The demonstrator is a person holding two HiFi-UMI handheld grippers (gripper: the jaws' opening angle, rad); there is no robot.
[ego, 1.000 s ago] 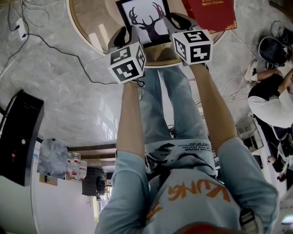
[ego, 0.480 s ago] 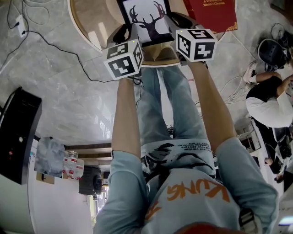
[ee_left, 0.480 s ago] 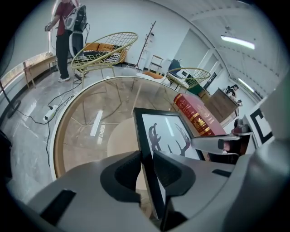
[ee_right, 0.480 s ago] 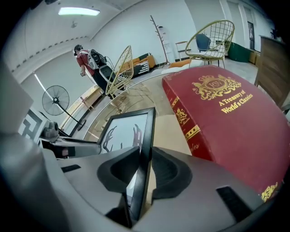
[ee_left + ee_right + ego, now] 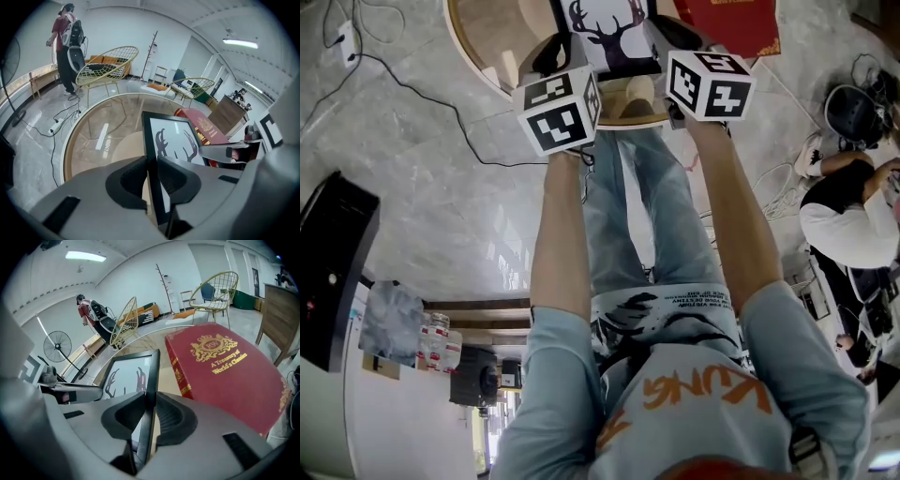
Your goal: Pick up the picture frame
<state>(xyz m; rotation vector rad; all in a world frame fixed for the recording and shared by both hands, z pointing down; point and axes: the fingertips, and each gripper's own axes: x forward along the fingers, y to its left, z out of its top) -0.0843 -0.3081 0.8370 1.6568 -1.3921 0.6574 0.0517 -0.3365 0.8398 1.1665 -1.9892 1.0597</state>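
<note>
Claws: left gripper (image 5: 151, 161) and right gripper (image 5: 150, 401) closing, clamped on picture frame (image 5: 173, 140) edges.
Remaining: I judge the lift off table (image 5: 93, 126).

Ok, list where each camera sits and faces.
Head view: on the person's head, facing steeply down; shows forearms, legs, left gripper, right gripper.
Left gripper view: on the left gripper, along its jaws, closing on the black deer-print picture frame.
Right gripper view: same on the right gripper, jaws closing on the frame, red hardcover book beside.
Shared: frame, opposite gripper.
</note>
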